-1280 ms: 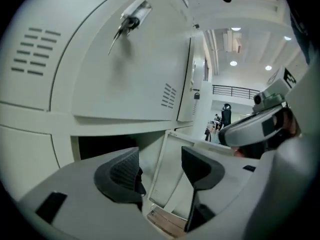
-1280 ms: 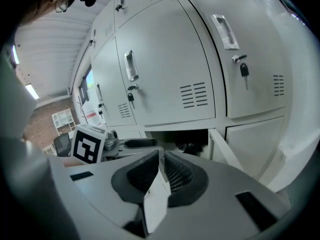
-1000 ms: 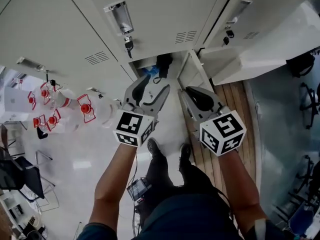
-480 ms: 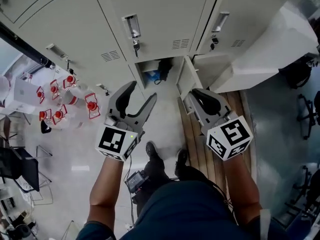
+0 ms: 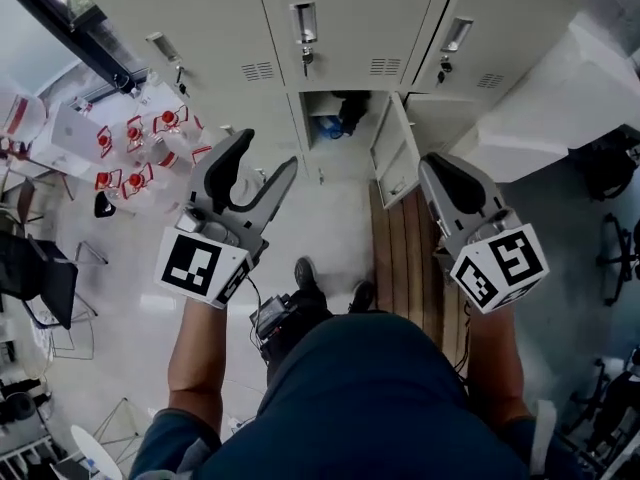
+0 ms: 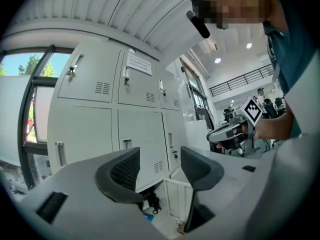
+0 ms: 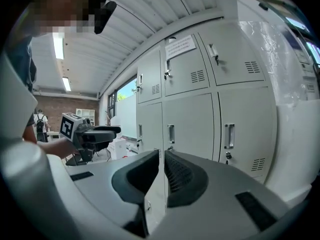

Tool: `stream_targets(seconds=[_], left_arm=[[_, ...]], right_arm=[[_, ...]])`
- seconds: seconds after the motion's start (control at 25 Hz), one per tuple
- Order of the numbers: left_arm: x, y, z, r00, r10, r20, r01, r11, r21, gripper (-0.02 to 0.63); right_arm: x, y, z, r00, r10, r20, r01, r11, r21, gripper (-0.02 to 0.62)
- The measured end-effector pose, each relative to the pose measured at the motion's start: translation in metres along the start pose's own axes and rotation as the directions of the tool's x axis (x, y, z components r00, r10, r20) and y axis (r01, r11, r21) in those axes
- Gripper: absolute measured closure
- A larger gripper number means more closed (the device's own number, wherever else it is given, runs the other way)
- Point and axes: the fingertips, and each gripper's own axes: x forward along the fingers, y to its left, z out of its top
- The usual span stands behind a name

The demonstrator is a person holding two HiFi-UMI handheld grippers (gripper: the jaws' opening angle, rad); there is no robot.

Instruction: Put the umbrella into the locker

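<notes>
The dark folded umbrella (image 5: 347, 111) lies inside the open bottom locker (image 5: 322, 101), next to something blue. The locker door (image 5: 392, 153) stands swung out to the right. My left gripper (image 5: 265, 158) hangs open and empty, back from the locker and to its left. In the left gripper view its jaws (image 6: 157, 171) frame the umbrella (image 6: 150, 202) and the door (image 6: 177, 204) far beyond. My right gripper (image 5: 436, 168) is just right of the door, jaws together with only a thin slit, holding nothing. Its own view (image 7: 162, 171) shows the door's edge behind that slit.
More shut grey lockers (image 5: 305, 28) fill the wall above. A wooden platform (image 5: 400, 258) lies right of my feet. A white block (image 5: 540, 118) stands at the right. Several red-and-white objects (image 5: 135, 133) and a black chair (image 5: 30, 278) sit at the left.
Both grippers have drawn back from the locker and apart, the left one going left. The locker now lies farther away. The umbrella stays inside.
</notes>
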Motion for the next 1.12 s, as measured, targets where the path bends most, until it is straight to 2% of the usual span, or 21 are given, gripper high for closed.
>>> stream_targets(seconds=[0.24,0.44,0.6,0.8,1.12], left_arm=[[-0.061,-0.007,0.027,0.997,0.059,0.043,-0.061,0.998,0.036,0.334],[-0.106,-0.014,0.026,0.993,0.119,0.017,-0.12,0.991,0.051,0.337],[-0.132,-0.026,0.025,0.989,0.146,0.001,-0.146,0.988,0.041,0.341],[-0.138,-0.039,0.019,0.989,0.149,-0.008,-0.149,0.989,0.014,0.344],[-0.118,-0.06,0.026,0.993,0.114,-0.006,-0.114,0.993,0.001,0.345]], right_arm=[[-0.034,0.024,0.019,0.998,0.054,0.027,-0.054,0.998,-0.01,0.547],[-0.055,0.042,0.023,0.995,0.1,0.02,-0.099,0.995,-0.018,0.548],[-0.073,0.052,0.024,0.994,0.105,-0.002,-0.105,0.993,-0.054,0.558],[-0.088,0.056,0.017,0.992,0.123,-0.013,-0.124,0.992,-0.036,0.558],[-0.106,0.037,0.007,0.995,0.096,-0.023,-0.096,0.995,-0.012,0.558]])
